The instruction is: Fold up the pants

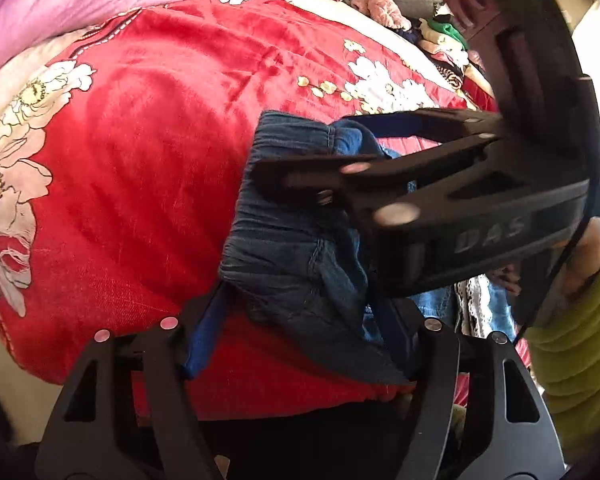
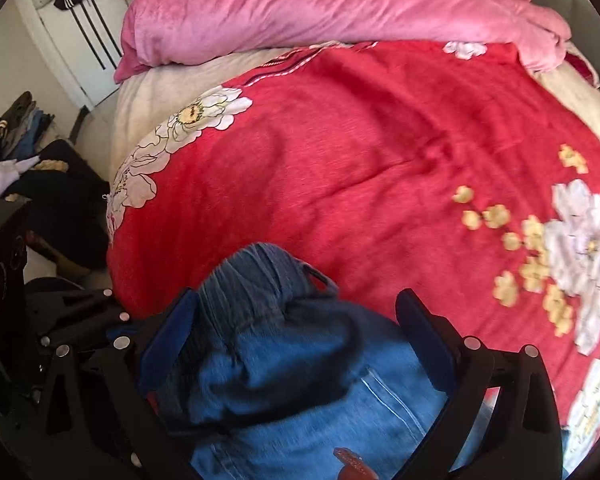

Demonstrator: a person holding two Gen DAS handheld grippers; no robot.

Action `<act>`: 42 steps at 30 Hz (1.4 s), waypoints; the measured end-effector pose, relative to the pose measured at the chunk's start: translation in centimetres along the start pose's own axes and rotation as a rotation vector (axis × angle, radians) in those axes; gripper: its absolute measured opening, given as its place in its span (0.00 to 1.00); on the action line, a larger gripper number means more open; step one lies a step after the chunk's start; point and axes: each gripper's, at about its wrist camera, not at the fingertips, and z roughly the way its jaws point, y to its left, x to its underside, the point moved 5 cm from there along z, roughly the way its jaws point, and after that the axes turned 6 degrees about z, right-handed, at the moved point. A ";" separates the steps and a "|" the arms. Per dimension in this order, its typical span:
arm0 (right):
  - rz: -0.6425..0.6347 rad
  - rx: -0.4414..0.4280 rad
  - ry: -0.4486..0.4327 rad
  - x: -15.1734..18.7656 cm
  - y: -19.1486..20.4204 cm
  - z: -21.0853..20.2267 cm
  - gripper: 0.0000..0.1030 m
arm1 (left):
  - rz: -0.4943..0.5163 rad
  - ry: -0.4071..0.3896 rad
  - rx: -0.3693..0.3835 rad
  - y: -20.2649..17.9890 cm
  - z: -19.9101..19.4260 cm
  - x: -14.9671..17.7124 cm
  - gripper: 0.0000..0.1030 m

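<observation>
Blue jeans (image 1: 300,264) lie bunched on the red flowered blanket (image 1: 148,152), waistband toward the far side. My left gripper (image 1: 296,338) points down at them. The denim lies between its blue pads. The left pad (image 1: 202,336) meets only the waistband corner, with blanket showing beside it, and the right pad sits under a fold. My right gripper (image 2: 296,334) reaches in from the right, jaws wide, straddling the bunched waistband (image 2: 260,280). In the left wrist view the right gripper (image 1: 312,148) has one finger over the denim and one behind it.
A pink quilt (image 2: 320,4) is heaped along the far side of the bed. Loose clothes (image 1: 440,40) are piled at the far right corner, and more clothes (image 2: 24,140) lie on the floor to the left. A green sleeve (image 1: 580,340) is at the right.
</observation>
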 end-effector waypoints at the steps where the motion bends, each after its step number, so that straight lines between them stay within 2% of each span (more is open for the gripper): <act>1: 0.002 -0.011 0.004 0.0 0.0 0.4 0.95 | -0.003 0.001 0.001 0.0 0.1 0.0 0.59; 3: 0.012 -0.042 0.018 0.1 0.1 1.2 0.91 | -0.008 0.000 0.006 0.1 0.1 0.0 0.59; 4: 0.022 -0.074 0.023 0.2 0.1 1.6 0.83 | -0.011 -0.005 0.009 0.1 0.0 0.0 0.59; 6: 0.032 -0.097 0.015 0.2 -0.1 1.9 0.79 | -0.014 -0.015 0.003 0.2 -0.2 0.0 0.59; 7: 0.026 -0.103 0.007 0.3 0.0 1.7 0.70 | -0.015 -0.015 0.003 0.1 -0.1 0.0 0.60; 8: 0.020 -0.117 -0.002 0.3 0.2 1.5 0.57 | -0.016 -0.016 0.003 0.1 -0.1 0.0 0.60; 11: 0.009 -0.122 -0.025 0.4 0.4 0.6 0.43 | -0.010 -0.020 -0.006 0.1 -0.2 -0.1 0.63; 14: 0.040 -0.145 -0.057 0.6 -0.3 -0.7 0.35 | 0.006 -0.023 -0.024 0.1 -0.1 -0.3 0.66; 21: 0.125 -0.211 -0.154 1.7 -2.1 -5.3 0.33 | 0.037 -0.044 -0.032 -0.6 -0.7 -0.5 0.80; 26: 0.168 -0.254 -0.208 2.8 -3.4 -8.3 0.33 | 0.110 -0.060 -0.035 -2.6 -1.1 -0.6 0.83; 30: 0.191 -0.269 -0.248 4.0 -4.6 -10.6 0.32 | 0.047 -0.012 0.104 -3.7 0.0 -0.7 0.83; 32: 0.199 -0.273 -0.270 4.6 -5.1 -11.8 0.32 | 0.045 0.007 0.146 -4.5 0.3 -0.5 0.79; 34: 0.207 -0.276 -0.290 5.2 -5.6 -12.8 0.32 | 0.042 0.009 0.201 -5.7 0.4 -0.6 0.62; 35: 0.210 -0.275 -0.299 5.4 -5.9 -13.2 0.32 | 0.042 0.008 0.227 -6.4 0.5 -0.6 0.58; 39: 0.243 -0.270 -0.350 7.0 -7.6 -15.4 0.38 | 0.093 -0.015 0.299 -10.1 0.0 -1.2 0.56; 41: 0.308 -0.254 -0.410 8.6 -9.6 -17.4 0.55 | 0.155 -0.027 0.321 -12.5 -0.4 -1.1 0.56; 42: 0.334 -0.232 -0.433 9.5 -10.4 -18.1 0.57 | 0.191 -0.031 0.324 -13.6 -0.4 -1.0 0.56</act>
